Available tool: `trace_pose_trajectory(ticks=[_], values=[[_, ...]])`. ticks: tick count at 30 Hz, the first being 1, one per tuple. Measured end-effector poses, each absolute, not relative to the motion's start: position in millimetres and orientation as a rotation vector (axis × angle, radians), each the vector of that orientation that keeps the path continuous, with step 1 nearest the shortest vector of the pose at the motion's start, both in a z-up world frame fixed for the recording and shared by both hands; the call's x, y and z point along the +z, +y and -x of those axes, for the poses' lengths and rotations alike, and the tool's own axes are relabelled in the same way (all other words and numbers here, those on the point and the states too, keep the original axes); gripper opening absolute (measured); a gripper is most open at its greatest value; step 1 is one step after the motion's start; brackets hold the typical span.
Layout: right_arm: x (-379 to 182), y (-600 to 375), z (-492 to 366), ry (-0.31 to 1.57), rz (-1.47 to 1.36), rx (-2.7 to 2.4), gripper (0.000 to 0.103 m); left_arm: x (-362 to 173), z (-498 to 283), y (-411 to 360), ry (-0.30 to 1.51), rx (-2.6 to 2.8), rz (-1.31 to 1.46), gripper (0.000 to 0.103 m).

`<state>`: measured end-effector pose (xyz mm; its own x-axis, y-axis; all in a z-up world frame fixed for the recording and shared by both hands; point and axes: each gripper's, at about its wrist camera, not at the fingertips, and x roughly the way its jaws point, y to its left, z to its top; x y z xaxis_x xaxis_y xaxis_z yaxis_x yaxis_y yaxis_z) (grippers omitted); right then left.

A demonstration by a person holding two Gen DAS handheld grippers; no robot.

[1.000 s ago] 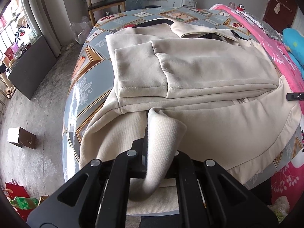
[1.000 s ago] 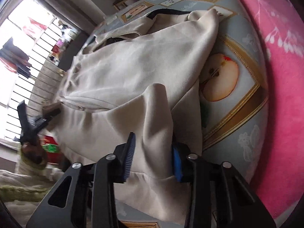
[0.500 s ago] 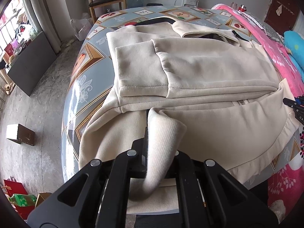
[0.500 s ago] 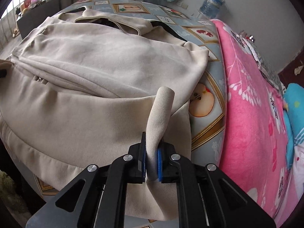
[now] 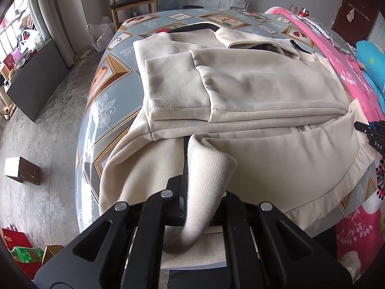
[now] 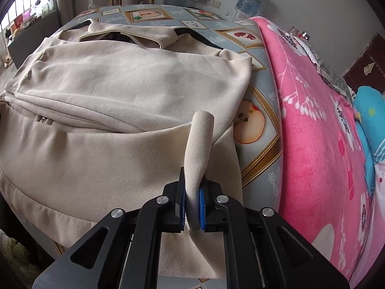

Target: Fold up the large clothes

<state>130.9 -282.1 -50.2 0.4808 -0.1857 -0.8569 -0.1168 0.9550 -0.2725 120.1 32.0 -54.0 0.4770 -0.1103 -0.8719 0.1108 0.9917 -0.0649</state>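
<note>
A large beige jacket (image 5: 252,96) lies spread on a table with a patterned cloth (image 5: 105,101), sleeves folded across its front. It also fills the right wrist view (image 6: 120,91). My left gripper (image 5: 202,192) is shut on the ribbed hem (image 5: 207,168) at the jacket's near left corner. My right gripper (image 6: 192,200) is shut on the ribbed hem (image 6: 199,139) at the near right corner, its blue pads (image 6: 201,201) pinching the fabric. The right gripper's tip shows at the right edge of the left wrist view (image 5: 373,130).
A pink floral blanket (image 6: 312,120) lies along the right side of the table, with a blue pillow (image 6: 370,110) beyond. A wooden chair (image 5: 132,0) stands at the far end. A box (image 5: 21,173) and a dark board (image 5: 33,82) are on the floor at left.
The right gripper swung round from the jacket's side and closed on the hem; it now pinches it tightly. The left gripper has kept its hold and barely moved.
</note>
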Motion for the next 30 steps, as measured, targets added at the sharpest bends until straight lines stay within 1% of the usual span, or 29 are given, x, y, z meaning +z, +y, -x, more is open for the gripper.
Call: trace_pose_trajectory(ticks=[25, 30], values=[[-54.2, -277.4, -134.0, 1.081, 0.347, -0.067, 0.009, -55.0, -120.2, 31.9, 1.062, -0.140, 0.004, 0.005], [-47.1, -276.4, -124.7, 1.040, 0.343, -0.084, 0.006, -53.7, -113.6, 37.8, 1.009, -0.180, 0.027, 0.005]])
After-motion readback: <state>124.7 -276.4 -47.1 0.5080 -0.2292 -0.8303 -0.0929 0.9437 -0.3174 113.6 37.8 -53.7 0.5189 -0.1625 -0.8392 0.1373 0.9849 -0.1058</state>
